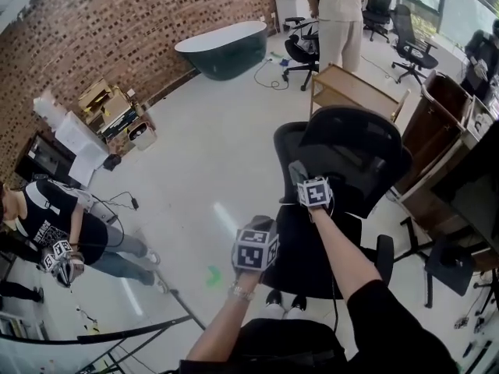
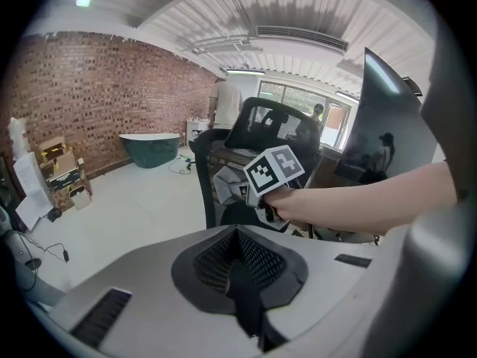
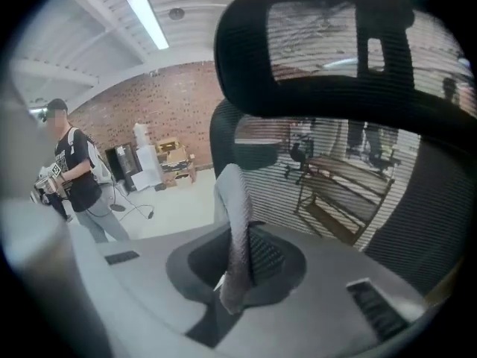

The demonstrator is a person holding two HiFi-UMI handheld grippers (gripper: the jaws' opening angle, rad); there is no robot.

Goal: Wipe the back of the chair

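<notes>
A black mesh office chair [image 1: 351,158] stands in front of me with its back towards me. My right gripper [image 1: 306,184] is shut on a grey cloth [image 1: 296,173], which it holds against the upper left of the chair's back. In the right gripper view the cloth [image 3: 234,230] rises from the gripper [image 3: 232,278] close to the mesh back [image 3: 328,177] and the headrest [image 3: 328,43]. My left gripper [image 1: 255,246] hangs lower left, apart from the chair, and looks shut on nothing [image 2: 240,274]. It faces the right gripper's marker cube [image 2: 274,168] and the cloth [image 2: 227,185].
A person [image 1: 54,228] sits on the floor at the left with grippers in hand. Another person [image 1: 337,14] stands at the back. A dark green bathtub [image 1: 222,49], cardboard boxes [image 1: 109,107], a wooden frame [image 1: 355,92] and more office chairs [image 1: 409,41] ring the room.
</notes>
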